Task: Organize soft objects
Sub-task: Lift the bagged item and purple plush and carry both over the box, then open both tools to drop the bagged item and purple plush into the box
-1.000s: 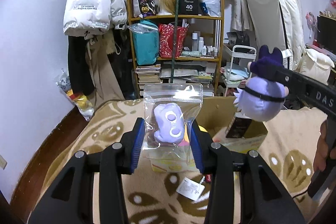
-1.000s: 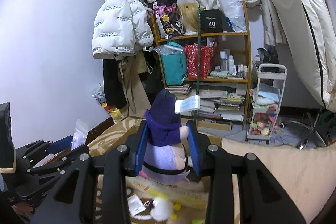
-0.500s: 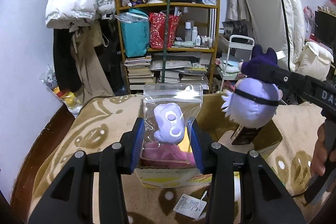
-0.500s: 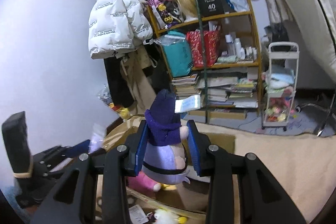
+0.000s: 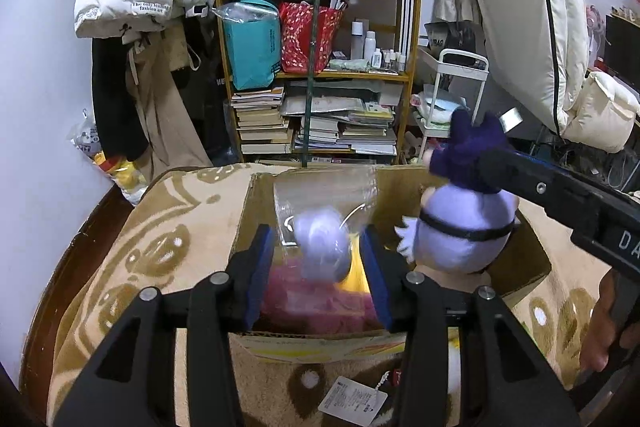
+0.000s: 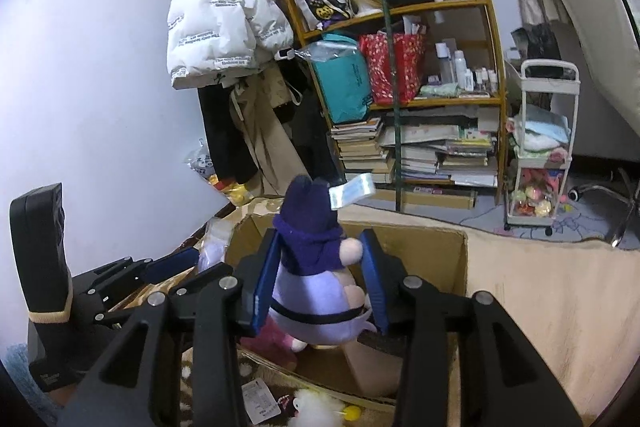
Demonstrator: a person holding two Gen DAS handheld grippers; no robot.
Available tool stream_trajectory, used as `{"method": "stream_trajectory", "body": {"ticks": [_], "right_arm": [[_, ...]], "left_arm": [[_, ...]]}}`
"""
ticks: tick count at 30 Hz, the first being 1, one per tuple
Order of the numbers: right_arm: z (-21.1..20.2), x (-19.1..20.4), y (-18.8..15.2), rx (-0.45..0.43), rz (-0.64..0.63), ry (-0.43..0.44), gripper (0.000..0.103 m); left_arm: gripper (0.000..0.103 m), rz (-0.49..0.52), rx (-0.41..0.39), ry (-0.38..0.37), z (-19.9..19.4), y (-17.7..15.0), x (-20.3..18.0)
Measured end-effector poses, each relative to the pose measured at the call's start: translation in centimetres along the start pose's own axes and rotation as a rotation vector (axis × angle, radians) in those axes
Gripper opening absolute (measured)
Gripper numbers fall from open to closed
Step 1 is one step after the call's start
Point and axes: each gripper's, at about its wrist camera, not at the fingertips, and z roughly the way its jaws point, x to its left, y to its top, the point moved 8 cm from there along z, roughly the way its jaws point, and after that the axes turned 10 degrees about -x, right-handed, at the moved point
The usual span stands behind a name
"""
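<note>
An open cardboard box (image 5: 248,203) stands on the patterned blanket; it also shows in the right wrist view (image 6: 424,247). My left gripper (image 5: 320,259) is open over the box; the clear bag with the lilac plush (image 5: 320,247) is blurred between its pads, falling free. My right gripper (image 6: 318,285) is shut on a lilac plush with a dark purple hood (image 6: 312,267), held above the box. That plush (image 5: 464,231) appears at the right in the left wrist view. A pink soft thing (image 5: 312,299) lies inside the box.
A brown and cream blanket (image 5: 168,235) covers the surface. A paper tag (image 5: 352,401) and a small white plush (image 6: 316,405) lie before the box. A wooden shelf of books and bags (image 5: 316,75) and a white cart (image 6: 540,147) stand behind.
Both grippers moved forward over the box. My left gripper opened and the bagged lilac plush slipped down, now blurred. The right gripper lowered its hooded plush toward the box.
</note>
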Motion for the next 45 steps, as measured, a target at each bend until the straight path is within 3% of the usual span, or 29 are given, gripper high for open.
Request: {"method": "stream_trajectory", "body": {"ticks": [1, 5, 10, 14, 19, 23, 35, 45], "right_arm": [[0.0, -0.2, 0.0, 0.001, 0.006, -0.003, 0.044], [-0.2, -0.4, -0.1, 0.010, 0.019, -0.004, 0.049], [-1.0, -0.2, -0.2, 0.011, 0.027, -0.005, 0.063], [-1.9, -0.1, -0.5, 0.021, 0.039, -0.012, 0.082], [-3.8, -0.2, -0.6, 0.026, 0.043, -0.029, 0.094], [-5.2, -0.1, -0.5, 0.029, 0.020, -0.045, 0.103], [-9.6, 1.2, -1.7, 0.053, 0.009, -0.088, 0.103], [-12.3, 1.8, -2.6, 0.074, -0.022, -0.126, 0.103]], "left_arm": [[0.055, 0.001, -0.002, 0.004, -0.1, 0.0, 0.0], [0.068, 0.001, -0.009, 0.012, -0.7, 0.1, 0.2], [0.075, -0.025, -0.010, 0.031, -1.9, 0.0, 0.9], [0.083, -0.037, -0.024, 0.051, -3.2, 0.2, 1.6], [0.092, -0.026, 0.000, 0.073, -4.4, -0.3, 2.0], [0.093, -0.059, 0.032, 0.062, -5.6, -1.0, 2.0], [0.093, 0.059, 0.013, 0.066, -10.5, -1.8, 0.2], [0.093, 0.022, 0.022, 0.079, -12.9, -3.1, 0.8]]}}
